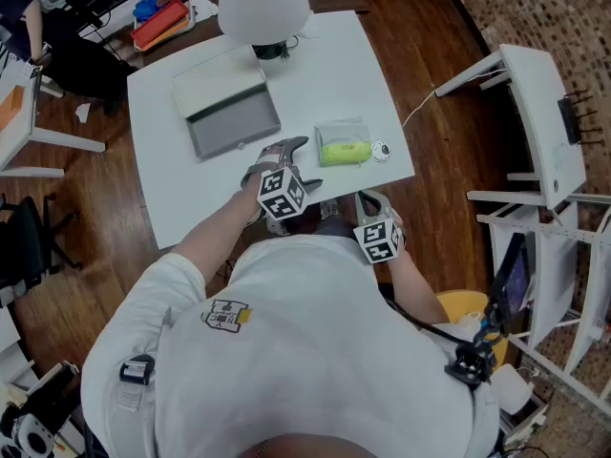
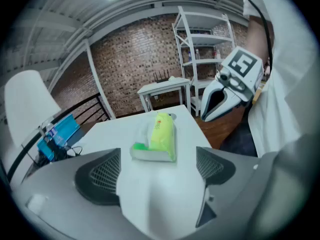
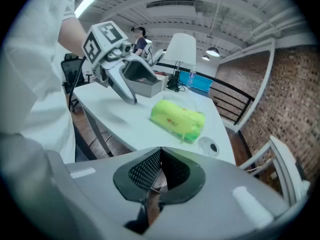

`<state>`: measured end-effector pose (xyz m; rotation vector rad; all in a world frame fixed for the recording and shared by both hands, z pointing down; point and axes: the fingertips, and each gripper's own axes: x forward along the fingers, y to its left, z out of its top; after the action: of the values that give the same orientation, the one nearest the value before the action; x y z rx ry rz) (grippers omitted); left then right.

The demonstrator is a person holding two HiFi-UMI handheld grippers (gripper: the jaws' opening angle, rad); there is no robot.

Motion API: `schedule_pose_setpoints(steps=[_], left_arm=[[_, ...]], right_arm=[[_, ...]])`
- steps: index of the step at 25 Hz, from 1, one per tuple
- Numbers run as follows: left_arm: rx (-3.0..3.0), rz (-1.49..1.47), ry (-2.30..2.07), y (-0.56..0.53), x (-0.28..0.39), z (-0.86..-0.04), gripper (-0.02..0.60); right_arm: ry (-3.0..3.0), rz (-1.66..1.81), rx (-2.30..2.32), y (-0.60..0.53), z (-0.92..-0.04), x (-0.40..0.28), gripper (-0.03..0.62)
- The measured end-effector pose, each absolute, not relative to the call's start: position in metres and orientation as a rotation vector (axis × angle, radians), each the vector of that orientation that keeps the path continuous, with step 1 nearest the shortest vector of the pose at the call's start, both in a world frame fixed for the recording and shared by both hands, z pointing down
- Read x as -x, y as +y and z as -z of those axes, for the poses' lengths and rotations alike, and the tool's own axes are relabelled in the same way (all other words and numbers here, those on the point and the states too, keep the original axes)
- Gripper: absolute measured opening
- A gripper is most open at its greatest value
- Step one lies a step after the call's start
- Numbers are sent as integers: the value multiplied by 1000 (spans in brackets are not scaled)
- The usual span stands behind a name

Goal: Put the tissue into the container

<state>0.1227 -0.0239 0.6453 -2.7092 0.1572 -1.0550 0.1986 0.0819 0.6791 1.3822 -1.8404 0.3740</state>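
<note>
A green tissue pack (image 1: 344, 149) in clear wrap lies near the front right of the white table (image 1: 172, 198). The grey container (image 1: 229, 117) stands open at the table's middle, its lid tipped back. My left gripper (image 1: 302, 164) is open just left of the pack, with nothing between its pads. In the left gripper view the tissue pack (image 2: 159, 136) lies a short way ahead of the left gripper (image 2: 157, 170). My right gripper (image 1: 368, 200) is shut and empty at the table's front edge. In the right gripper view the pack (image 3: 178, 119) lies beyond the right gripper (image 3: 161, 170).
A white lamp (image 1: 263, 8) stands at the table's far edge behind the container. A small round disc (image 1: 381, 151) lies right of the pack. A white rack (image 1: 539, 122) stands to the right, with a desk and clutter at the far left.
</note>
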Motion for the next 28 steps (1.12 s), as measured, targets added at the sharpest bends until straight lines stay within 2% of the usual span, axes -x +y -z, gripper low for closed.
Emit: schedule_pose_setpoints(steps=[2, 5, 8, 12, 13, 15, 19, 28], left_arm=[[2648, 1105, 107, -36, -147, -652, 493], [2598, 1215, 24, -42, -175, -668, 519], [2532, 1338, -50, -46, -191, -691, 525], [2488, 1469, -87, -51, -190, -713, 520], [2506, 1482, -93, -49, -190, -714, 510], [2537, 1485, -99, -45, -189, -713, 436], [2554, 1471, -40, -41, -187, -709, 370], [2575, 1467, 154, -45, -143, -685, 356]], right_arm=[[-1878, -303, -1322, 61, -670, -201, 1], [-1928, -255, -1243, 39, -661, -208, 19], [-1961, -250, -1202, 24, -658, -221, 52], [-1992, -235, -1181, 14, -657, -233, 57], [-1998, -232, -1180, 13, -657, -237, 56], [-2007, -230, -1185, 11, -657, -242, 46], [-2034, -213, -1182, 5, -654, -245, 34], [-2136, -114, -1092, -19, -638, -217, 21]])
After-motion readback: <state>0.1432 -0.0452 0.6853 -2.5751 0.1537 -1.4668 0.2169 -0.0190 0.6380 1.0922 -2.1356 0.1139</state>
